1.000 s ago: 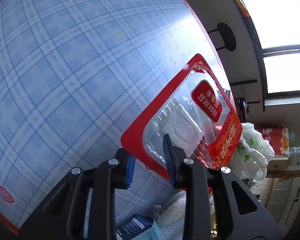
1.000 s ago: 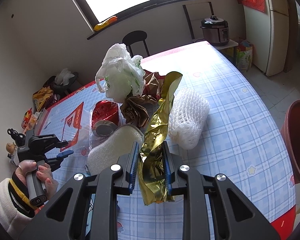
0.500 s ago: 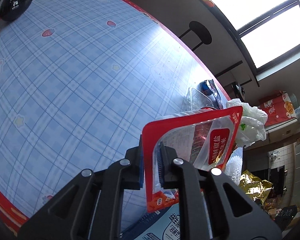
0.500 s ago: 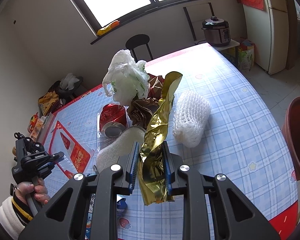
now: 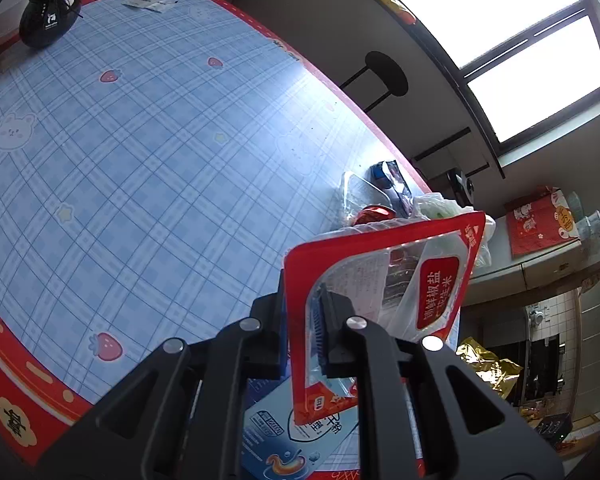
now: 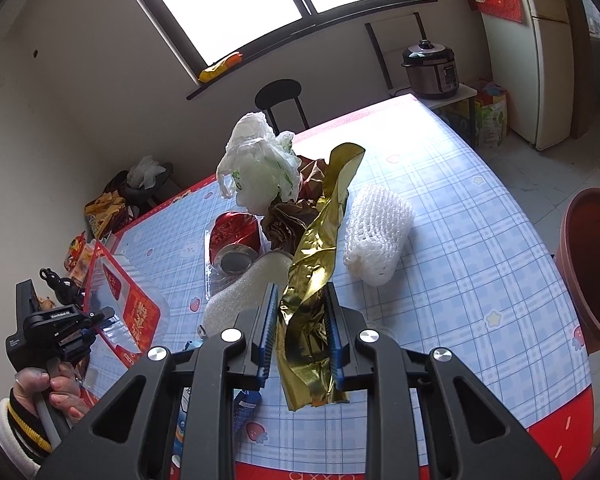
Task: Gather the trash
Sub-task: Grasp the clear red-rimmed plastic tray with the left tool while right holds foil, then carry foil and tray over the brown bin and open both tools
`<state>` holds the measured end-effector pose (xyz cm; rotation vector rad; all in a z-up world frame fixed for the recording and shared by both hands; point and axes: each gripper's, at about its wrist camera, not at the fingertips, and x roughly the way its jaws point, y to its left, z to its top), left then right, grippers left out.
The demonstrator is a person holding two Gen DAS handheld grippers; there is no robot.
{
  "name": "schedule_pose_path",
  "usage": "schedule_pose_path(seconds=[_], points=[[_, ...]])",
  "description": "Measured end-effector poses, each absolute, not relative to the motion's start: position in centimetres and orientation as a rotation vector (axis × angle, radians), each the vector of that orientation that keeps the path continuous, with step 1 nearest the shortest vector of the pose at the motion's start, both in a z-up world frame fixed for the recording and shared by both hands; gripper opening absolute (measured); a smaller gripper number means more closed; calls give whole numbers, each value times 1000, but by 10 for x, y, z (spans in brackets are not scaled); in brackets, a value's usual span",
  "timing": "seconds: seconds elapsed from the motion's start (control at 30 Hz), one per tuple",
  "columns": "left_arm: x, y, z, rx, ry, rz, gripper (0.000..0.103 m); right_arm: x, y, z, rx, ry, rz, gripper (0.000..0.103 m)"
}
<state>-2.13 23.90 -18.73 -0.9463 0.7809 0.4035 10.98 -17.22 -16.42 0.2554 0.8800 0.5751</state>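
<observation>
Room: kitchen with a bright window; table [image 6: 480, 240] under a blue check cloth with a red border
Left claw [image 5: 302, 322]: clamped tight on the red-edged clear packet [image 5: 380, 280], near its lower corner; packet stands upright above the pads, clear of the cloth
Right claw [image 6: 302, 324]: closed on the gold foil strip [image 6: 320, 248], which rises ahead of the pads and also hangs below them
Remaining trash: ahead of the right claw lie a white bag [image 6: 260, 164], brown wrap [image 6: 288, 220], red can [image 6: 236, 240], foam net [image 6: 380, 236] and foam sheet [image 6: 240, 292]; a blue carton [image 5: 292, 432] sits directly under the left claw
Bin: a brown tub [image 6: 592, 264] stands off the table edge, well to the right of the right claw; judged the likely drop point
Step in hand: carry both held items to the bin
Technique: keep both grips firm throughout travel; the packet is stiff and catches air, so move it edge-first; lift the foil high enough that its hanging tail clears the pile; release only when over the tub mouth
Risk: foil tail may snag the pile
</observation>
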Motion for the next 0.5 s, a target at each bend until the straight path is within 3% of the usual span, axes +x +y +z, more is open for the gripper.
schedule_pose_path(seconds=[0.5], points=[[34,107,-129,-793,798,228,14,120,-300,-128,345,771,470,23]])
